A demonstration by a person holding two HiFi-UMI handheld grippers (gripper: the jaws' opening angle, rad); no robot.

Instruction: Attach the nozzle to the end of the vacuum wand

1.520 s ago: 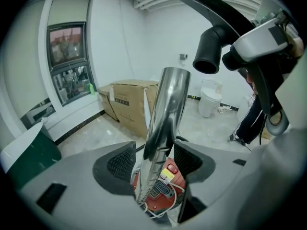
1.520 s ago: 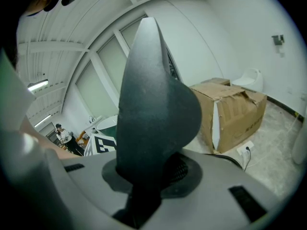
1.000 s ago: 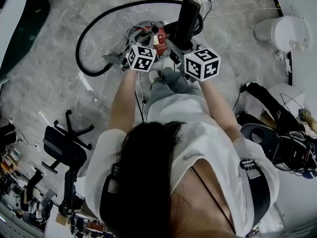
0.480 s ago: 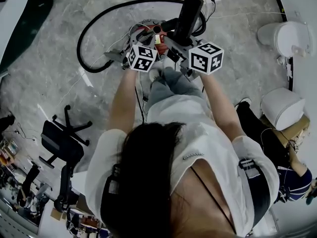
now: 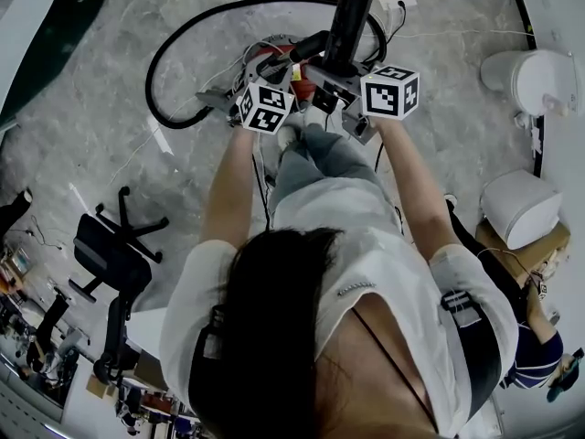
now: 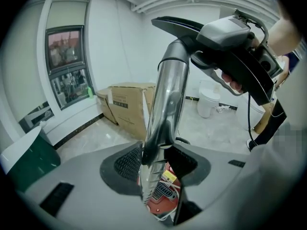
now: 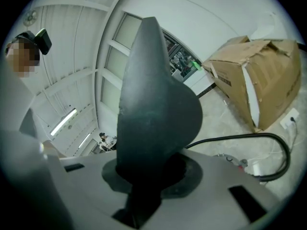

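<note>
Jaws of the left gripper (image 6: 156,164) are clamped on the shiny metal vacuum wand (image 6: 168,95), with a pad pressed to each side of the tube low on its length. The wand rises steeply from that grip, above the red vacuum body (image 6: 163,195) on the floor (image 5: 110,108). At the wand's upper end sits the dark nozzle (image 7: 153,109), touching the tube's tip; whether it is fully seated cannot be told. The right gripper (image 7: 148,176) has its jaws closed on the nozzle's narrow base, and the wider part flares out beyond them. In the head view both grippers are held close together in front of the person. A black hose (image 5: 164,62) loops across the floor to the left, and a cardboard box (image 6: 129,104) stands beyond.
</note>
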